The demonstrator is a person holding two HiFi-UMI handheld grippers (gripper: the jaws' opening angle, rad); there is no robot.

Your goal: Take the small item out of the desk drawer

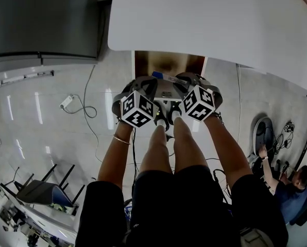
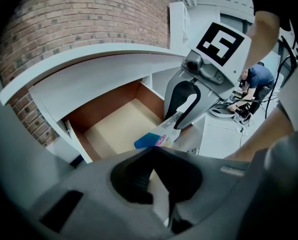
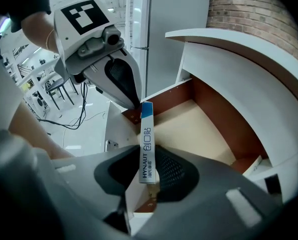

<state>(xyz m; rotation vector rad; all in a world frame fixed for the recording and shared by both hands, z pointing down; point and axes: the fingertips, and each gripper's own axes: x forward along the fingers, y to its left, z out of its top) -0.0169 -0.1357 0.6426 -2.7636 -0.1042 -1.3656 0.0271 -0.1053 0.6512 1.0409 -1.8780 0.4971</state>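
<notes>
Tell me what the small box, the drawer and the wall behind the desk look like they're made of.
Small box: probably thin printed cardboard, with flat white faces, a blue end, crisp edges and a slight sheen.
Drawer: wood-look board, likely laminate, with a smooth pale tan floor and reddish-brown sides.
Wall: matt reddish brick with pale mortar lines. It could be only a facing.

The right claw (image 3: 148, 180) grips a white-and-blue box (image 3: 147, 144) over the open drawer (image 3: 194, 126), beside the left claw (image 3: 136, 103).
</notes>
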